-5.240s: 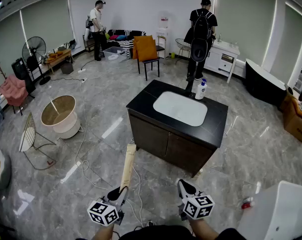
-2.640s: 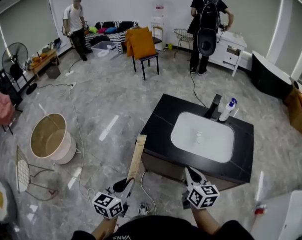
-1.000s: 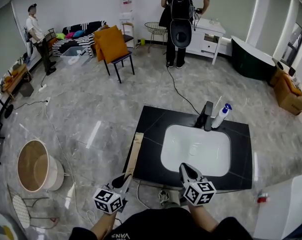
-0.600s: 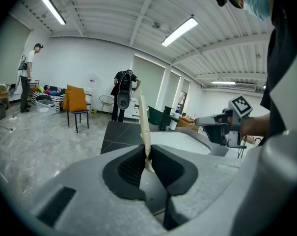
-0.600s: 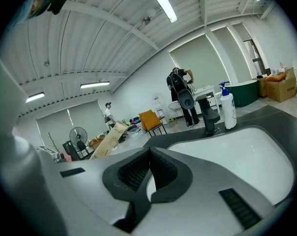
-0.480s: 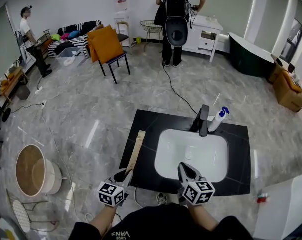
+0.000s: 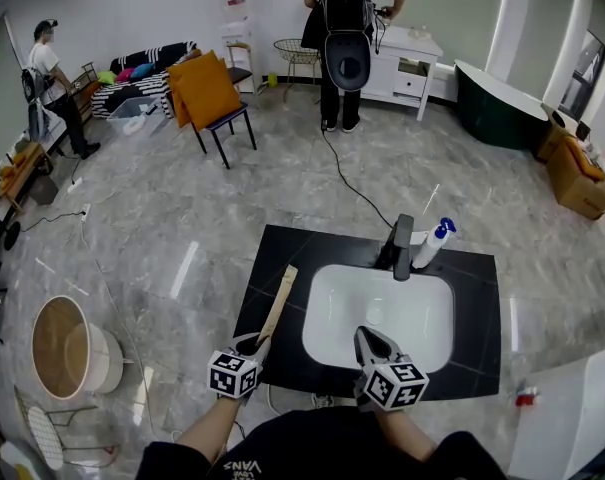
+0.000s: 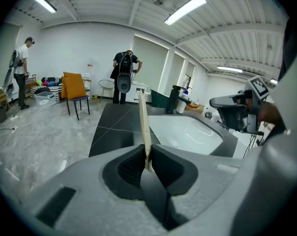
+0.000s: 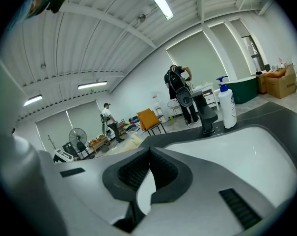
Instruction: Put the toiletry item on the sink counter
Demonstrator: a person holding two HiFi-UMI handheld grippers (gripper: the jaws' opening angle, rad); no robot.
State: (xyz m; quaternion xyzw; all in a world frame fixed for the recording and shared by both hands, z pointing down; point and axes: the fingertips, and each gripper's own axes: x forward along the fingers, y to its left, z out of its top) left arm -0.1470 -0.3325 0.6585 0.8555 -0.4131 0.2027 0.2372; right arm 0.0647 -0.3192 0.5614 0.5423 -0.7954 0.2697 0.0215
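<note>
The left gripper (image 7: 254, 344) pinches the near end of a long, flat, pale wooden stick (image 7: 280, 304) (the toiletry item, by my reading), with both pads pressed on its faces. The stick's long axis runs straight away from the jaws, over the bare left strip of the glossy black sink counter (image 7: 274, 251), just beside the white rectangular basin (image 7: 382, 313). Setting it down calls for lowering it flat along that strip, which looks free. The right gripper (image 7: 366, 340), jaws pressed together on nothing, hangs at the basin's near edge. A black faucet (image 7: 402, 247) and a white pump bottle (image 7: 429, 244) stand at the far rim, well apart from the stick.
</note>
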